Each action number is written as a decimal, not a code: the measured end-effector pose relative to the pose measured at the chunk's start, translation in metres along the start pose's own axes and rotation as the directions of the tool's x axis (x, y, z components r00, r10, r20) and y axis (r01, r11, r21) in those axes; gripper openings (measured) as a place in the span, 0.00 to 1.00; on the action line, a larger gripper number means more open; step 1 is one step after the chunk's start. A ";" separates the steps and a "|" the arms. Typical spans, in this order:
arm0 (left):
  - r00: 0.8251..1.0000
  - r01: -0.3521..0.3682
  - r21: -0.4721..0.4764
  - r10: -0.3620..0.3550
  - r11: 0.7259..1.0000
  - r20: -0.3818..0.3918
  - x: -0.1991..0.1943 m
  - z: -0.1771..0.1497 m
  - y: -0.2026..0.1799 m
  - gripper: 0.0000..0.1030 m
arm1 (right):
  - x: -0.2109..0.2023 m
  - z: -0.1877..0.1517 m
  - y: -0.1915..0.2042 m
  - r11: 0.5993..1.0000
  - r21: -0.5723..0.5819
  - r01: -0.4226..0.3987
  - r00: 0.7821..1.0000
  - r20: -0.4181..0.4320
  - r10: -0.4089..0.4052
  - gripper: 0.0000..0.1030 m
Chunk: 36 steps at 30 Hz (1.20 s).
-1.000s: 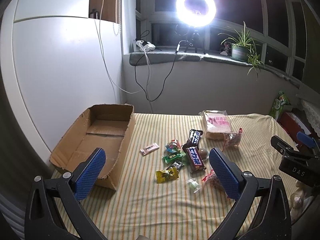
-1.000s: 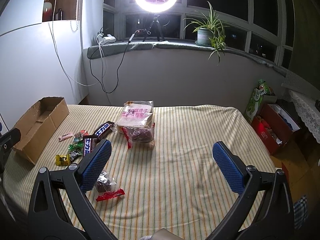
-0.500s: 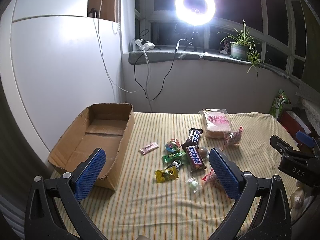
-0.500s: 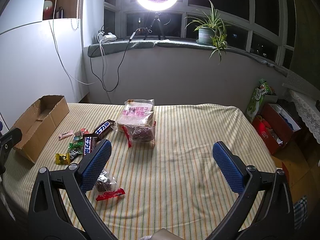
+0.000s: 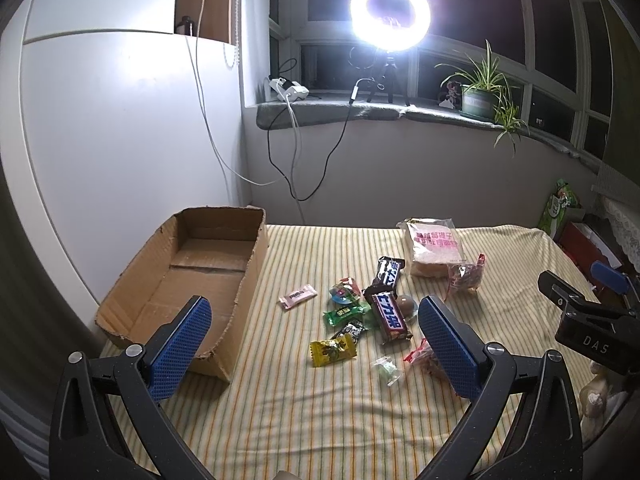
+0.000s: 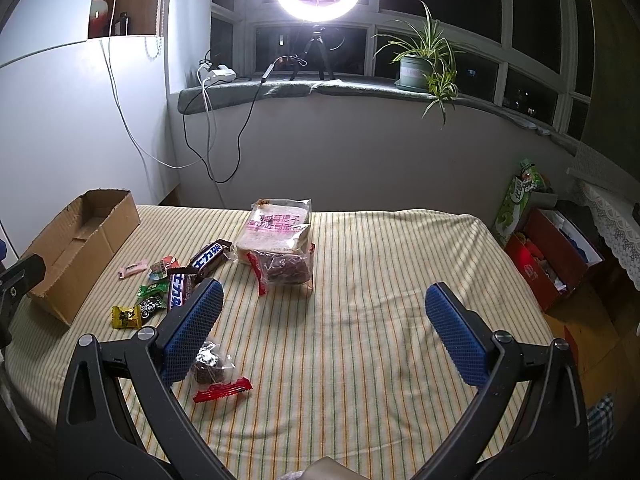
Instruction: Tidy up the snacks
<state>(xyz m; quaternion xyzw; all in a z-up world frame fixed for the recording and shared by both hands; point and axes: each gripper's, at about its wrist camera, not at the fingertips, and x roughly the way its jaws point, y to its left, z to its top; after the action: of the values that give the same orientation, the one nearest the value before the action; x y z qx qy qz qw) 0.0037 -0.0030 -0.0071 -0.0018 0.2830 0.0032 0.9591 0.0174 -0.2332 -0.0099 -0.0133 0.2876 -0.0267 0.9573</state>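
Both the left gripper and the right gripper hang over the striped cloth with jaws spread wide, holding nothing. In the left wrist view the snacks lie scattered at about 1 o'clock of centre, with the cardboard box at 9 o'clock, apart from them. A bread bag sits at 12 o'clock in the right wrist view.

Cardboard box at bed's left, snacks right of it, seemingly empty
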 end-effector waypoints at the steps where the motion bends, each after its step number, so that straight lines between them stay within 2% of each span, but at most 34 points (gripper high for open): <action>1: 1.000 0.001 0.001 -0.001 1.000 -0.001 0.000 0.000 0.000 1.00 | 0.000 0.000 0.000 1.000 0.000 0.000 1.000 0.000 0.000 1.00; 18: 1.000 0.010 -0.002 -0.010 1.000 0.003 0.001 -0.001 0.000 1.00 | 0.005 0.003 0.002 1.000 -0.019 -0.019 1.000 0.008 0.019 0.97; 27: 1.000 0.018 -0.022 -0.019 1.000 -0.021 0.011 -0.005 0.010 0.99 | 0.014 0.001 0.000 0.999 -0.014 -0.045 0.999 -0.017 0.044 0.96; 30: 0.999 0.024 -0.023 -0.025 0.999 -0.036 0.015 -0.009 0.013 0.96 | 0.019 -0.002 -0.001 0.997 -0.009 -0.072 0.997 -0.041 0.072 0.87; 32: 0.998 0.034 -0.017 -0.035 0.999 -0.057 0.019 -0.014 0.013 0.89 | 0.024 -0.005 -0.001 0.995 -0.008 -0.103 0.993 -0.061 0.103 0.86; 34: 0.995 0.051 -0.017 -0.053 0.999 -0.087 0.024 -0.021 0.014 0.86 | 0.027 -0.009 0.001 0.991 -0.017 -0.130 0.989 -0.078 0.129 0.83; 36: 0.990 0.074 -0.024 -0.076 0.997 -0.116 0.028 -0.027 0.014 0.79 | 0.030 -0.014 0.006 0.987 -0.028 -0.158 0.983 -0.100 0.154 0.77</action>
<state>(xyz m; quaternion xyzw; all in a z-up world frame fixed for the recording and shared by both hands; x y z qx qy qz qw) 0.0129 0.0107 -0.0448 -0.0222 0.3385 -0.0300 0.9402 0.0348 -0.2292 -0.0385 -0.0066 0.3344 0.0531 0.9409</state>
